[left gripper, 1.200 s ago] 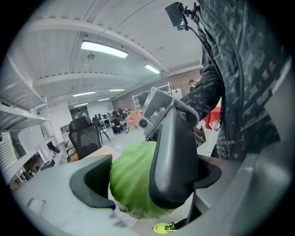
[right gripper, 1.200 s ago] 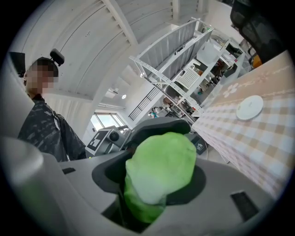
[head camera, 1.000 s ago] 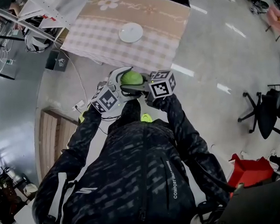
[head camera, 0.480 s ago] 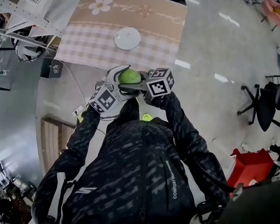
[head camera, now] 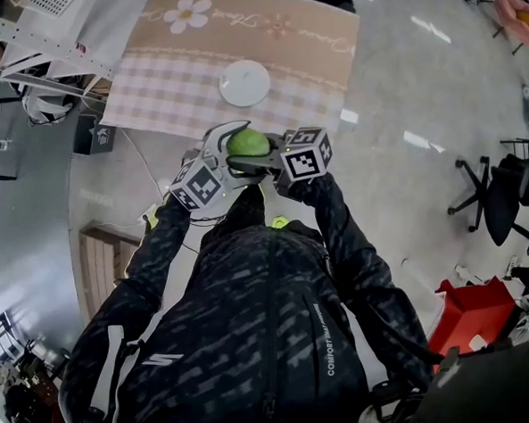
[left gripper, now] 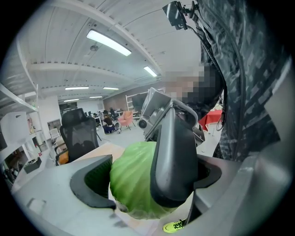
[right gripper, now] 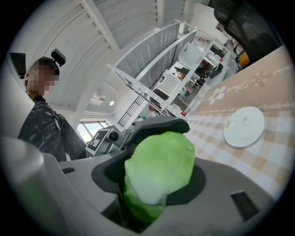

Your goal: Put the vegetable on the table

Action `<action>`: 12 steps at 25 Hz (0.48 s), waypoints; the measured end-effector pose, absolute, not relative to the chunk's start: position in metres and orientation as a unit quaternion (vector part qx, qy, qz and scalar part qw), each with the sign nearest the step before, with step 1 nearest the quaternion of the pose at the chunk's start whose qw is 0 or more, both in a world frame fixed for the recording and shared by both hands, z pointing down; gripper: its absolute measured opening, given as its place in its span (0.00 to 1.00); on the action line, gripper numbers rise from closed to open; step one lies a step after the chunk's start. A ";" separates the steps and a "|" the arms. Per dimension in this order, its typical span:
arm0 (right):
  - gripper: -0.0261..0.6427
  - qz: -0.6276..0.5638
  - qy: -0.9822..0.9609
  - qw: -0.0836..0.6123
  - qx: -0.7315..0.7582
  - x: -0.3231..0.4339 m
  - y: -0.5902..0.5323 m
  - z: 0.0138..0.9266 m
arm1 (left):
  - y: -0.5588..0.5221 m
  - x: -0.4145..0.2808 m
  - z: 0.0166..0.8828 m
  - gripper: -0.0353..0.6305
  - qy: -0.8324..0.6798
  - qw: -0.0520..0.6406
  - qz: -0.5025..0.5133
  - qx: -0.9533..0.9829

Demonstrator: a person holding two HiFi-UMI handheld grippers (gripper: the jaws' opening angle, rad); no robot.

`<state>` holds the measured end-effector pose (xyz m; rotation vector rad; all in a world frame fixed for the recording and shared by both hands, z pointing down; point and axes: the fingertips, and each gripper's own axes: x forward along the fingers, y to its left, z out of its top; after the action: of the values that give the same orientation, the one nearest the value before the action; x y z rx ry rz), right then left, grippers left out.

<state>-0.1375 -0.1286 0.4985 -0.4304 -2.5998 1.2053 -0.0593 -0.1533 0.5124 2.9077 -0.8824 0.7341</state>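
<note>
While both hand-held grippers (left gripper: 147, 182) (right gripper: 154, 179) clasp it, cabbage (head camera: 249, 143) hovers.

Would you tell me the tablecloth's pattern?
The tablecloth shows beige-and-white checks with a flowered band; head view best.

The cabbage (head camera: 248, 143) has neared the table (head camera: 164, 93).

You stand in a big open-plan office or lab hall: a polished grey floor (head camera: 406, 90) spreads around you, black swivel chairs (head camera: 504, 212) are parked to your right, and white metal shelving (head camera: 51, 46) loaded with gear lines your left. Long ceiling strip lights (left gripper: 108, 42) run over the wide white room, where a high-backed office chair (left gripper: 79, 133) stands, and just ahead of you is a table (head camera: 164, 97) in a checked, flower-printed cloth.
</note>
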 end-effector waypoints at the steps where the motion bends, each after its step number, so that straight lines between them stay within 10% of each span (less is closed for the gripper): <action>1: 0.37 0.415 -0.890 0.122 -0.146 -0.141 -0.133 0.500 | -0.157 -0.063 0.514 0.77 -0.281 0.009 0.234 0.931; 12: 0.38 0.438 -0.881 0.126 -0.124 -0.180 -0.175 0.519 | -0.196 -0.101 0.532 0.77 -0.255 0.029 0.231 0.939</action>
<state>-0.1805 -0.1750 0.5193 -0.3606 -2.5663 1.2752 -0.1009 -0.1961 0.5319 2.8953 -0.7870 0.7122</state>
